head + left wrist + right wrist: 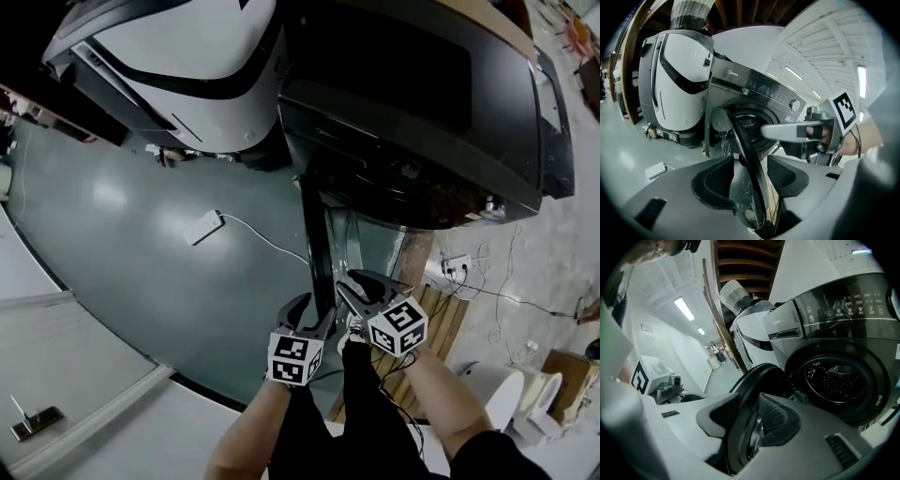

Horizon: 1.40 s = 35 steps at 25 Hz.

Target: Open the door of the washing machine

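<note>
The dark front-loading washing machine stands at the top of the head view. Its round door hangs open and shows edge-on as a dark bar. My left gripper straddles the door's free edge. In the left gripper view the door rim runs between the pads of the left gripper, with a thin gap beside the right pad. My right gripper grips the same edge from the other side. In the right gripper view the door fills the jaws of the right gripper. The drum opening lies bare.
A large white machine stands left of the washer. On the grey floor lie a white box with a cable, a wooden pallet under the washer, a power strip with cords, and a white basin at the right.
</note>
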Each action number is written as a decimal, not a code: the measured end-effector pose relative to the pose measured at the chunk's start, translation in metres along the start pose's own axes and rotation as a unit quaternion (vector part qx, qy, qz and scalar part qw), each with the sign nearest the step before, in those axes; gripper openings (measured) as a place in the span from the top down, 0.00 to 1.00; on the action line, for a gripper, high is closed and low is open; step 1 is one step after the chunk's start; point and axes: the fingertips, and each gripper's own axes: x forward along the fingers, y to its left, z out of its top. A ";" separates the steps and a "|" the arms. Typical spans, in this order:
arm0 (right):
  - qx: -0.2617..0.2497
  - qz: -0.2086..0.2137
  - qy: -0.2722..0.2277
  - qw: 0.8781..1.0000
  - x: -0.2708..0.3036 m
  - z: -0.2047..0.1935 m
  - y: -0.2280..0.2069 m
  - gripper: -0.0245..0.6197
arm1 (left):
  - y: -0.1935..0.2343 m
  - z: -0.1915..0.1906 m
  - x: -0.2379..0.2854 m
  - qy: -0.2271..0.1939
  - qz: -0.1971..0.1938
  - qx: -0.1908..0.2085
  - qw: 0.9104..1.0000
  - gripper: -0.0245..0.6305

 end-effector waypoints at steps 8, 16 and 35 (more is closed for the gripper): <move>-0.021 -0.019 -0.015 0.999 0.032 0.014 0.055 0.75 | 0.053 -0.018 -0.045 -0.010 0.003 0.000 1.000 0.60; -0.041 -0.060 -0.050 0.996 0.054 0.022 0.095 0.75 | 0.110 -0.023 -0.077 -0.012 0.021 0.024 0.999 0.60; -0.011 -0.115 -0.062 0.991 0.102 0.042 0.142 0.75 | 0.229 0.015 -0.107 -0.036 0.076 0.031 0.996 0.61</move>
